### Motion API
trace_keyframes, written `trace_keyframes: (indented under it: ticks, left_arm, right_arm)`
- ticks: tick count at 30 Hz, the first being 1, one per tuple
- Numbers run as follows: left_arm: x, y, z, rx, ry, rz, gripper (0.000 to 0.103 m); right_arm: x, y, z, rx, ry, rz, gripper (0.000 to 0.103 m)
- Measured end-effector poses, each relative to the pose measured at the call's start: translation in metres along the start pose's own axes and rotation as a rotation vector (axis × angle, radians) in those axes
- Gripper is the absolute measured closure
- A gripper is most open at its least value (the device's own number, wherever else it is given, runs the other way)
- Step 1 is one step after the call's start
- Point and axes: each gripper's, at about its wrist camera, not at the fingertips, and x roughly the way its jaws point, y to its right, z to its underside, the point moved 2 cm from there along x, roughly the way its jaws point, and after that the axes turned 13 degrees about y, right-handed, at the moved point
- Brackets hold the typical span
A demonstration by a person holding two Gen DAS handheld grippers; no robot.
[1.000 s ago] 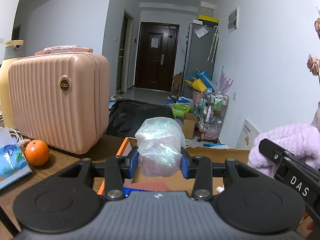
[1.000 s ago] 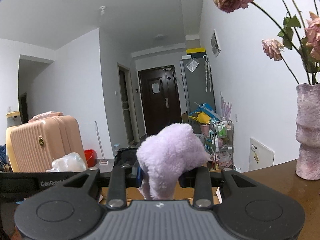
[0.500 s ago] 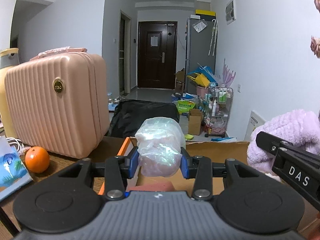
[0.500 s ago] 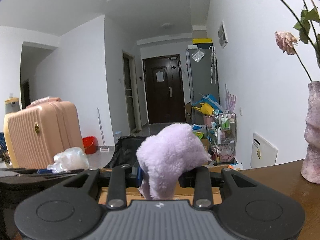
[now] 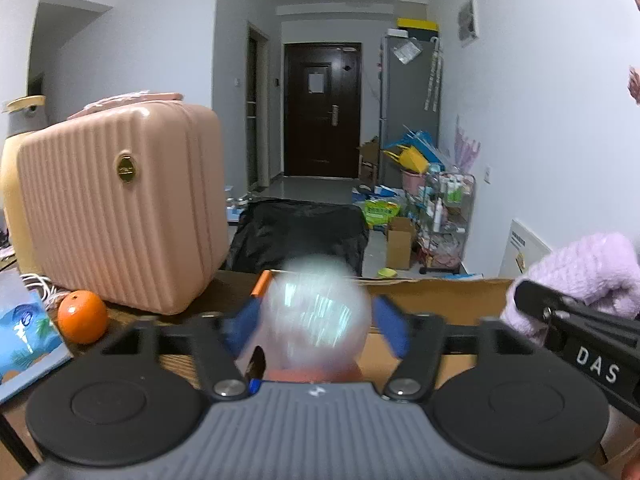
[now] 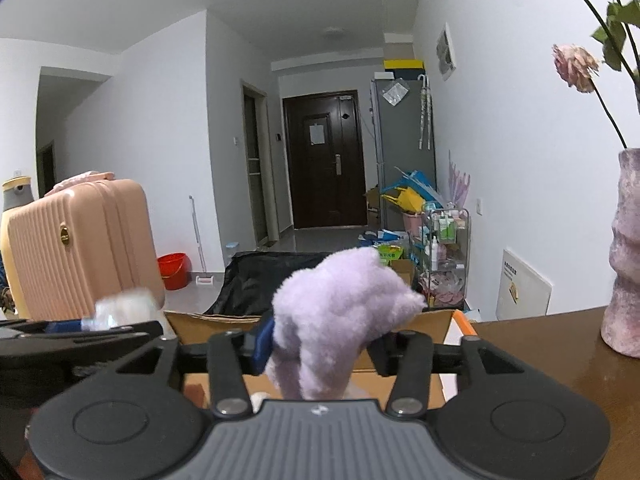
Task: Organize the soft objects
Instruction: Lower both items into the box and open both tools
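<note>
since half a second ago the left gripper (image 5: 318, 320) has spread its blue fingers (image 5: 390, 322) apart, so the plastic-wrapped bundle (image 5: 318, 314), now a motion-blurred smear between them, seems to be dropping free over the cardboard box (image 5: 436, 292). the right gripper (image 6: 320, 344) is closed on the purple fluffy cloth (image 6: 340, 312), which bulges up between its jaws above the same box. as a judgement, one item is just being released and the cloth is left to go in.
</note>
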Motion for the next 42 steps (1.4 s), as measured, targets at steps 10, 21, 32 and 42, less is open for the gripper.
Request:
trace_keyframes:
  ticks: [10, 21, 32, 42]
  left_arm:
    - [-0.002, -0.010, -0.003, -0.027, 0.026, -0.063, 0.000]
    - [-0.002, -0.015, -0.002, -0.037, 0.016, -0.077, 0.000]
    - [-0.028, -0.024, -0.001, -0.053, 0.041, -0.055, 0.000]
    - [-0.061, -0.039, 0.007, -0.043, 0.034, -0.051, 0.000]
  right_arm:
    - [-0.001, 0.006, -0.001, 0.019, 0.014, 0.058, 0.004]
    - [-0.008, 0.015, -0.001, 0.017, 0.016, 0.082, 0.000]
    - [-0.047, 0.013, -0.001, -0.013, 0.075, 0.073, 0.000]
    - [-0.095, 0.003, 0.010, -0.035, 0.098, 0.060, 0.000]
